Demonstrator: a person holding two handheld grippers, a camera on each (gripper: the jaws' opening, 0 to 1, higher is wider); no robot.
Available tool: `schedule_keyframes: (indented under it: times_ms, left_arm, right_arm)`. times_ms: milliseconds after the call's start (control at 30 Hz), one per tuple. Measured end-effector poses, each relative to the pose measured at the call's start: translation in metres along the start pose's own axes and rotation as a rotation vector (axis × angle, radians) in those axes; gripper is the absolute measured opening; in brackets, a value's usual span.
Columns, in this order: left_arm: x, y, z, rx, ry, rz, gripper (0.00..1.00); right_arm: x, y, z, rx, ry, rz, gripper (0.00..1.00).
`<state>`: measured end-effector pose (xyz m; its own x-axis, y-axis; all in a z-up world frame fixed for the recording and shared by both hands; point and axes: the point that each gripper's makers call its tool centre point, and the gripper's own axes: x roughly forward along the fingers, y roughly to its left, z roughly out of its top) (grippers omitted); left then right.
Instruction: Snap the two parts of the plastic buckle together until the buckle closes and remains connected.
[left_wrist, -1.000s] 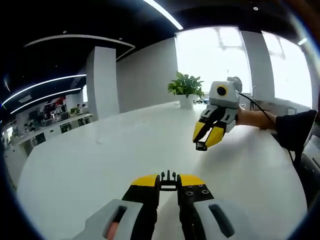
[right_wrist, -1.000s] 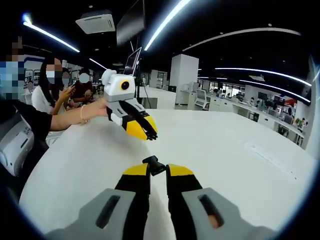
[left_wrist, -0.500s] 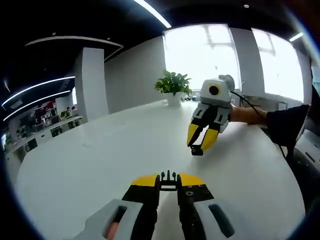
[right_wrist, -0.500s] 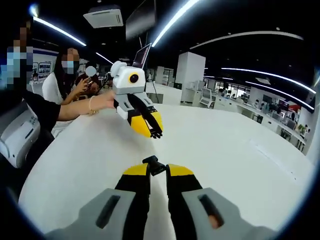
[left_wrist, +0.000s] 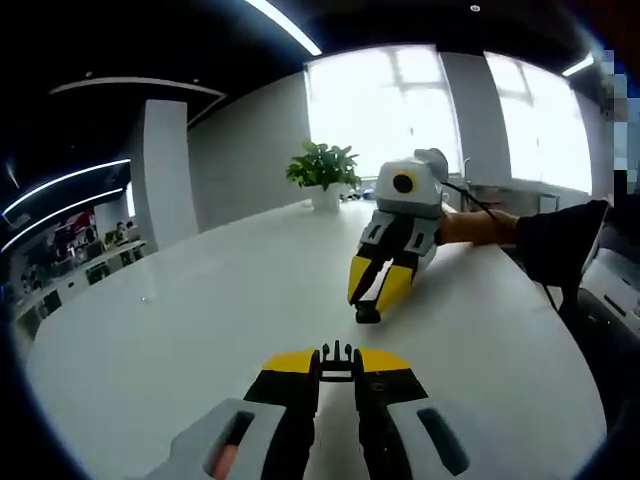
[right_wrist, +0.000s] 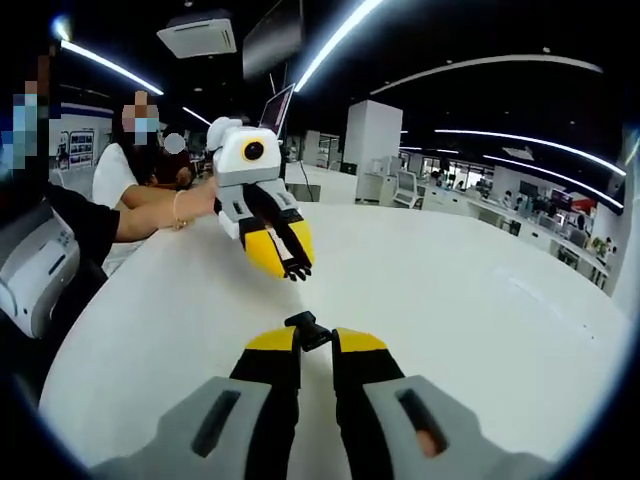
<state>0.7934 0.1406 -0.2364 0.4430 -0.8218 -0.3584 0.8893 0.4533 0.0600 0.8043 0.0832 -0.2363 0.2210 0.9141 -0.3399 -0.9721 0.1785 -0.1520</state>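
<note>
Left claw pinches the black pronged buckle part; right claw grips the black socket part; both apart above the white tabletop.

A potted plant stands on the white table

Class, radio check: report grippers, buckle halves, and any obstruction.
Left gripper shut on pronged buckle half. Right gripper shut on socket buckle half. Halves apart, facing over white table. Nothing between them.
</note>
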Motion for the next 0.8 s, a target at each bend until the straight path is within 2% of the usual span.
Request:
schedule_keyframes:
  times_ms: [300,800]
  left_arm:
    - [0.007,-0.012,-0.005,0.01,0.02,-0.04,0.13]
    - [0.012,-0.02,-0.003,-0.006,0.009,-0.057,0.13]
  right_arm:
    - [0.002,0.004,0.001,0.009,-0.003,0.008,0.13]
    - [0.006,0.006,-0.002,0.057,-0.006,-0.003,0.13]
